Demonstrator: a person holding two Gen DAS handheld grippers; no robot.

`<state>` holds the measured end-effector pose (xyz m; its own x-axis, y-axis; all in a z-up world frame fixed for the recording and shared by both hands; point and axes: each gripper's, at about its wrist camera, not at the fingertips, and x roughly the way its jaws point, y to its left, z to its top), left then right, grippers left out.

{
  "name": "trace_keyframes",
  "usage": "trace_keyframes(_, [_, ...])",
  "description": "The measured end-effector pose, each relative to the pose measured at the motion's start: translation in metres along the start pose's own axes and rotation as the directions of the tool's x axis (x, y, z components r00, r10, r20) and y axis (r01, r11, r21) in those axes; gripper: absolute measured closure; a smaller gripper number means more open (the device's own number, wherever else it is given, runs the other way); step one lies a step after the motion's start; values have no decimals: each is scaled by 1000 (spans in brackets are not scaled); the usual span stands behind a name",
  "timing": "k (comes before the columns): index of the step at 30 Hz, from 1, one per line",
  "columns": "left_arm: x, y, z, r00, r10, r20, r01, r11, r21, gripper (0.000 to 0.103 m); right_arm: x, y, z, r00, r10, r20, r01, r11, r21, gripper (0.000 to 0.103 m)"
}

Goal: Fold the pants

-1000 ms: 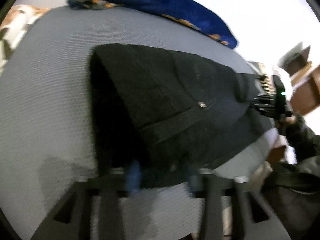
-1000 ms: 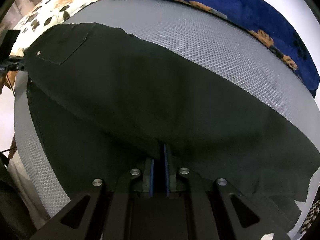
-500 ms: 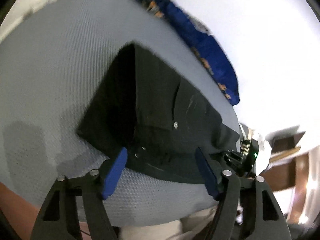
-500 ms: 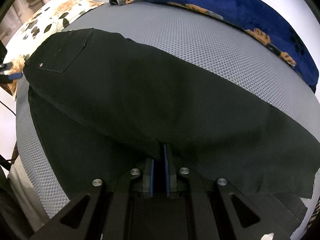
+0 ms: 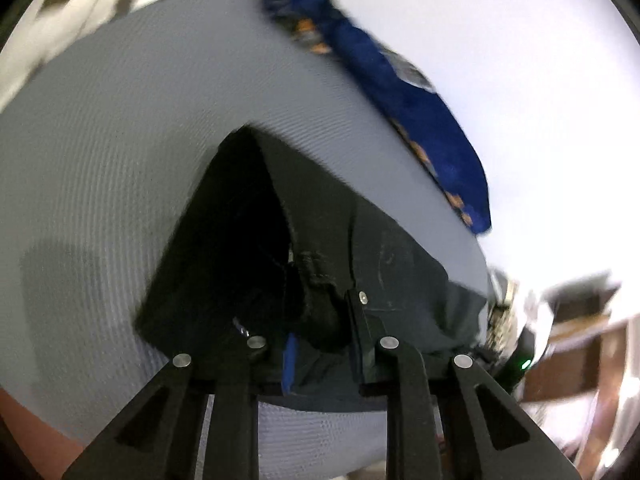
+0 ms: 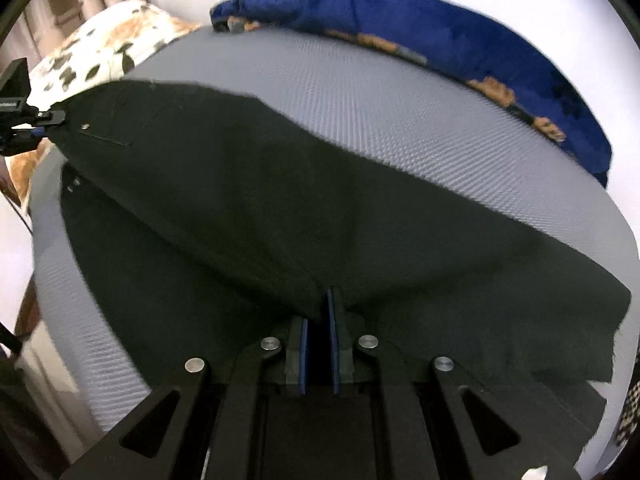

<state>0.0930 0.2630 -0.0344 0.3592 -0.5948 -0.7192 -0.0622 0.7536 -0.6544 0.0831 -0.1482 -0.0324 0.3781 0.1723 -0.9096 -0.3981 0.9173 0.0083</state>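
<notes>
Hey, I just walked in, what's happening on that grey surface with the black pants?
A person is folding black pants on a grey mat, with tongs in each hand. The right tongs are shut on the cloth at the leg end. The left tongs are closing on the waistband, with fabric bunched between them. A blue blanket lies along the mat's far edge, untouched.

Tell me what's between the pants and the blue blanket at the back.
Only bare grey mattress. In the right wrist view a clear strip of it separates the pants from the blue blanket; the left wrist view shows the same gap.
</notes>
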Motion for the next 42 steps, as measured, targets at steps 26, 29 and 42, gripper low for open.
trace_keyframes(26, [24, 34, -26, 977, 206, -59, -187, 954, 232, 70, 8, 56, -57, 985, 121, -123, -121, 993, 10, 95])
trace_keyframes(29, [19, 31, -31, 974, 223, -41, -208, 949, 237, 63, 7, 57, -56, 986, 113, -122, -112, 994, 17, 95])
trace_keyframes(42, [-28, -21, -68, 957, 228, 181, -286, 851, 440, 57, 8, 55, -54, 984, 121, -129, -115, 992, 48, 95])
